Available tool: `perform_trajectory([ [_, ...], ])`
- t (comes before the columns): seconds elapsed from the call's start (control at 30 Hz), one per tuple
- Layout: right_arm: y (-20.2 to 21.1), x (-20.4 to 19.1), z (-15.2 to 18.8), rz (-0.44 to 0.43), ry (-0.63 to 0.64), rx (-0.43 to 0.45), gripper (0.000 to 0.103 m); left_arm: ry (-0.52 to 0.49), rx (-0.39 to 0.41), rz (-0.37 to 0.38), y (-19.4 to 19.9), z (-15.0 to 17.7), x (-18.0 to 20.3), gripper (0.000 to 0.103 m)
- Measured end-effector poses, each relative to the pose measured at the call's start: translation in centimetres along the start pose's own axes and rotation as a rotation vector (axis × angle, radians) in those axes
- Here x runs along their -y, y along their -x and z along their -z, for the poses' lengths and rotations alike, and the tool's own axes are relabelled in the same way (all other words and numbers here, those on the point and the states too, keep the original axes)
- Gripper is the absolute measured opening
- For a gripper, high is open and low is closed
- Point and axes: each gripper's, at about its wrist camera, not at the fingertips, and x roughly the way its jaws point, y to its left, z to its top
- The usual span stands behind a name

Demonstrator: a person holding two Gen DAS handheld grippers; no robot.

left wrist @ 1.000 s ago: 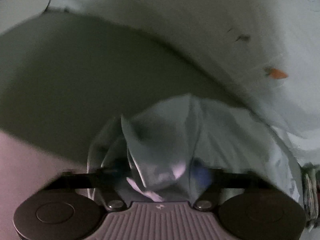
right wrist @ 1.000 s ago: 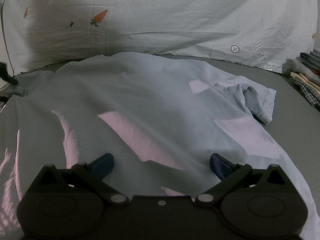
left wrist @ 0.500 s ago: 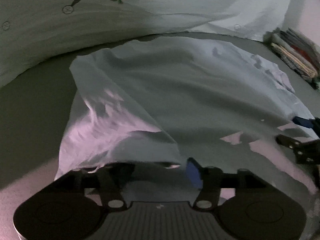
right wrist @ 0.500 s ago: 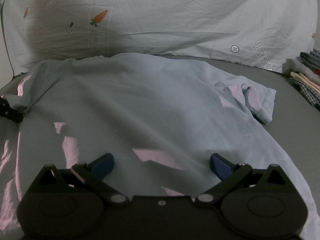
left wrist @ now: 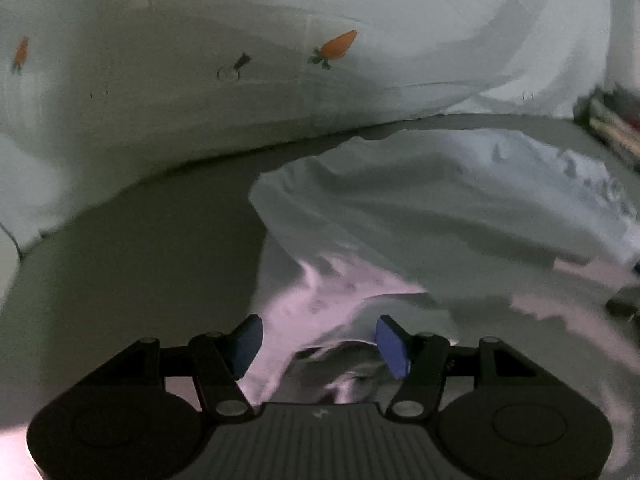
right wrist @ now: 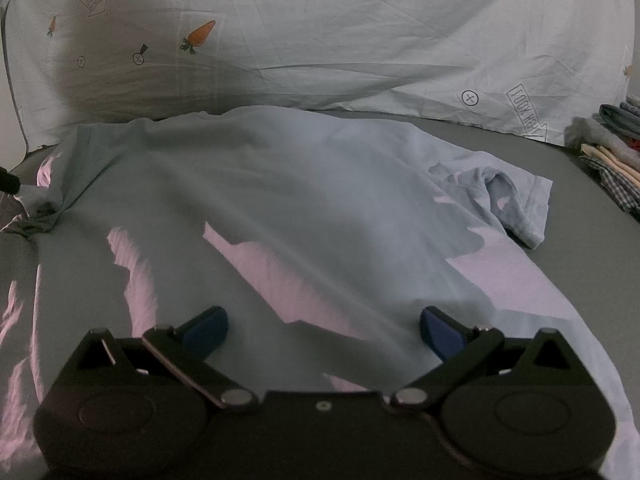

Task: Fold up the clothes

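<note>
A pale blue T-shirt [right wrist: 304, 200] lies spread on the grey surface [right wrist: 580, 216], one sleeve [right wrist: 500, 196] rumpled at the right. My right gripper [right wrist: 322, 330] is open and empty, low over the shirt's near part. In the left wrist view the shirt [left wrist: 420, 208] lies ahead and to the right, with a bunched edge [left wrist: 344, 352] just below and between the blue pads. My left gripper [left wrist: 320, 344] is open, with nothing held.
A white sheet with carrot prints [right wrist: 360, 32] hangs behind the surface; it also shows in the left wrist view [left wrist: 200, 60]. A stack of folded clothes [right wrist: 612, 152] sits at the far right. Bare grey surface [left wrist: 140, 260] lies left of the shirt.
My left gripper was shut on the shirt's edge, carried it over and let it go; it now stands open. The right gripper stayed still and open.
</note>
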Motion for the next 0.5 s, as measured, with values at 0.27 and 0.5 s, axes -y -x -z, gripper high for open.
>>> perform_trajectory([
  [0.27, 0.0, 0.0, 0.0, 0.000, 0.001, 0.000, 0.103, -0.166, -0.025, -0.046, -0.5, 1.2, -0.1, 0.064],
  [0.5, 0.0, 0.0, 0.0, 0.000, 0.000, 0.000, 0.103, -0.070, 0.005, -0.094, -1.2, 0.2, -1.6, 0.063],
])
